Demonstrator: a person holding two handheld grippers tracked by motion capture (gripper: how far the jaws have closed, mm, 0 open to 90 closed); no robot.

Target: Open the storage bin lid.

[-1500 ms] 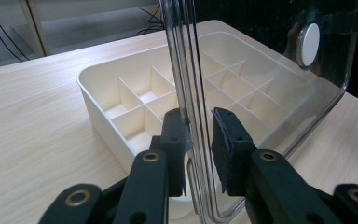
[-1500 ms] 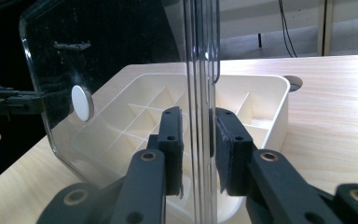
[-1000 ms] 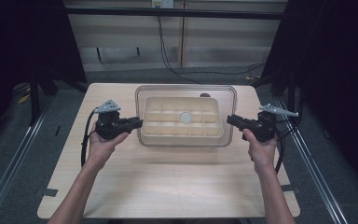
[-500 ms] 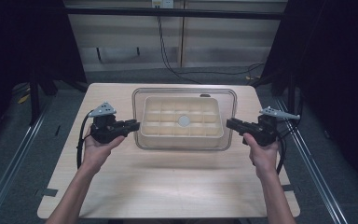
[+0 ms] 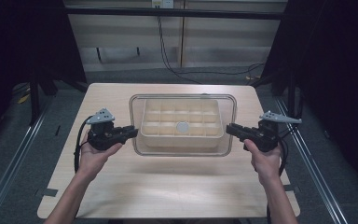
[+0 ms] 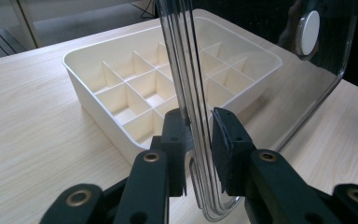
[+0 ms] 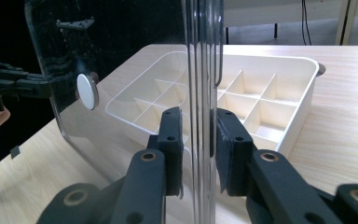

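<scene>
A clear plastic lid (image 5: 137,148) with a white round knob (image 5: 182,126) hangs level over a cream compartment tray (image 5: 182,141) at the middle of the wooden table (image 5: 168,186). My left gripper (image 5: 133,132) is shut on the lid's left edge, my right gripper (image 5: 229,128) on its right edge. In the left gripper view the lid (image 6: 307,79) passes edge-on between the jaws of the left gripper (image 6: 198,140), with the knob (image 6: 307,32) and the tray (image 6: 98,109) beyond. The right gripper (image 7: 199,140) clamps the lid (image 7: 121,46) likewise, next to the knob (image 7: 87,91) and tray (image 7: 303,107).
The tray's compartments look empty. Bare tabletop lies between the tray and the near edge (image 5: 168,217). Metal rails (image 5: 9,172) run along both sides of the table, and cables (image 5: 168,56) lie on the floor behind it.
Both grippers and the lid they hold have moved toward the person's side of the table. The tray has stayed put.
</scene>
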